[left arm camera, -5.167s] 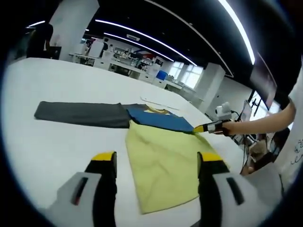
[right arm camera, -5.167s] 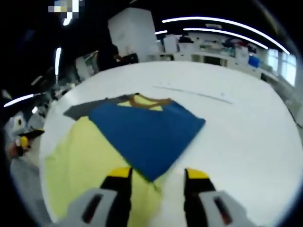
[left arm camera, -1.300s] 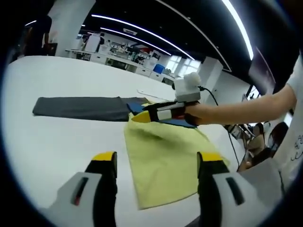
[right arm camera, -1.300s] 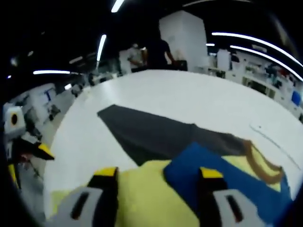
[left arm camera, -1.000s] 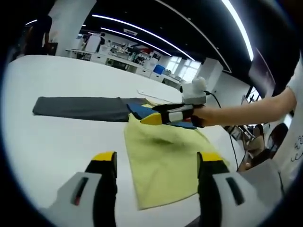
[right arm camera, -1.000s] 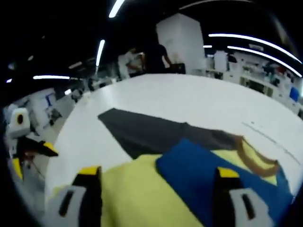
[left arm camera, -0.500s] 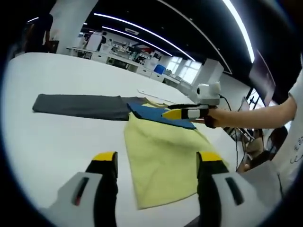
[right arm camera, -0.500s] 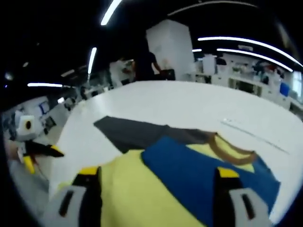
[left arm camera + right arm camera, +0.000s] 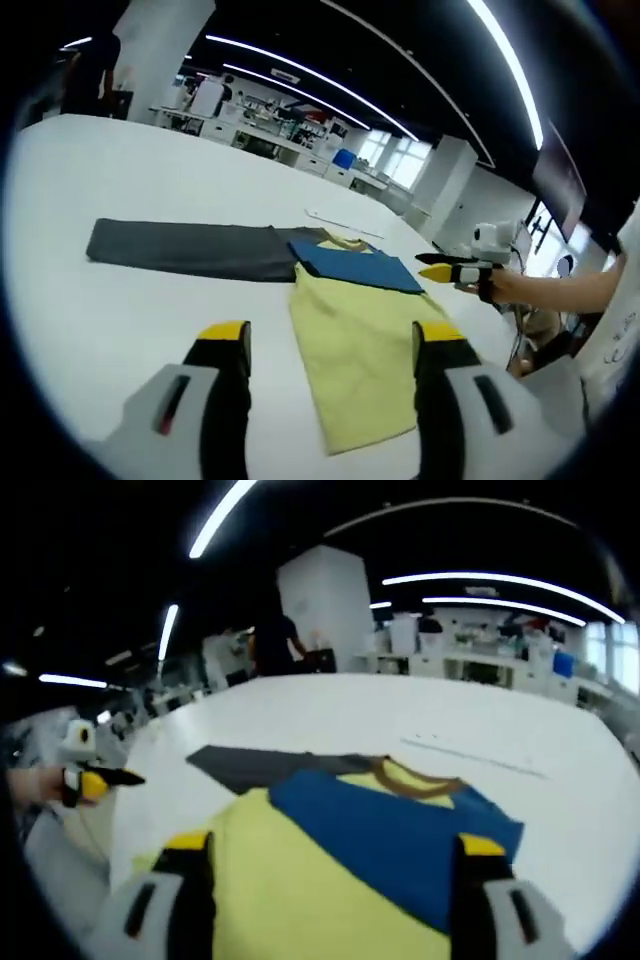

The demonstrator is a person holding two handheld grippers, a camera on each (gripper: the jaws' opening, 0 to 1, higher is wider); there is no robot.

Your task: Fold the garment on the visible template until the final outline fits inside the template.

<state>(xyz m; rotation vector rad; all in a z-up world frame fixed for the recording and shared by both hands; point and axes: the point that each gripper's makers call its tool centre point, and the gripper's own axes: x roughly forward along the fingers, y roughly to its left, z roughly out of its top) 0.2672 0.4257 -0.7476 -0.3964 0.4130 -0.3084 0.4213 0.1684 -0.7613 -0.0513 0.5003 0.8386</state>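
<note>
Left gripper view: garment point(image 9: 345, 330) lengthwise toward camera, grey sleeve point(image 9: 190, 248) leftward.

Garment on table

The garment point(image 9: 330, 300) lies flat on the table point(image 9: 120, 170); a sleeve point(image 9: 190, 248) seemingly stretches leftward.

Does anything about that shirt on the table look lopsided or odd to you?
Yes. The shirt is folded unevenly: its blue sleeve lies across the yellow body, while the grey sleeve stretches flat, far out to one side on the white table. No tears or spills are visible.
</note>
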